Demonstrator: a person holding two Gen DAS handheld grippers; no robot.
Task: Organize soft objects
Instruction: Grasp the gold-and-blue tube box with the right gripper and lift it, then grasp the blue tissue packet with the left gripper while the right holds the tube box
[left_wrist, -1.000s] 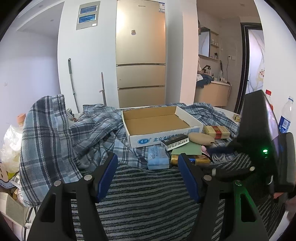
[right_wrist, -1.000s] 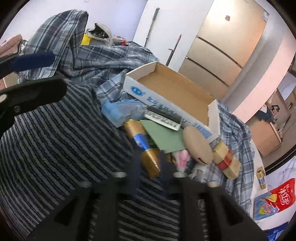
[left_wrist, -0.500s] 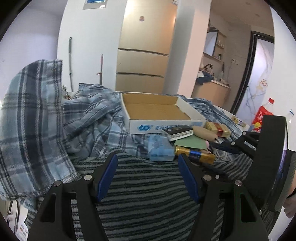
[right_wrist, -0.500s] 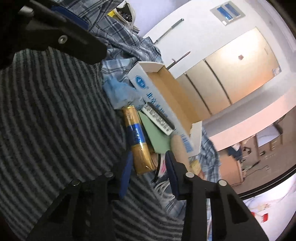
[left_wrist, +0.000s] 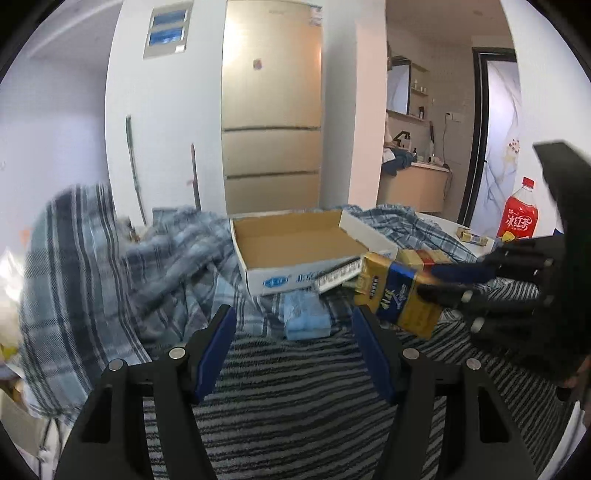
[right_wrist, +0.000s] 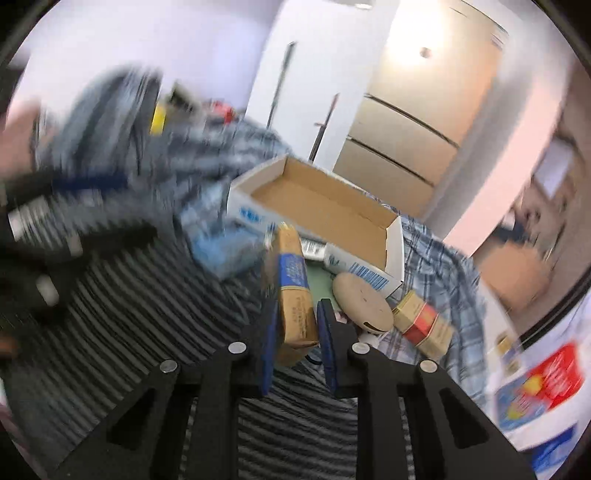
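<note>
gold-and-blue pack (right_wrist: 293, 291) clamped between right gripper (right_wrist: 297, 341) pads, near cardboard box (right_wrist: 325, 206)

A grey-and-black striped cloth (left_wrist: 295, 406) covers the surface across the lower middle of the left wrist view; what lies under it cannot be told. At its upper left a blue plaid blanket (left_wrist: 110, 273) lies bunched. An open cardboard box (left_wrist: 295, 254) sits at frame centre, with a light blue soft pack (left_wrist: 306, 317) just below its front wall. In the right wrist view a green sheet (right_wrist: 321, 284), a tan oval pad (right_wrist: 362, 306) and a gold-and-red pack (right_wrist: 424, 325) lie close together at centre right, below the box.
</note>
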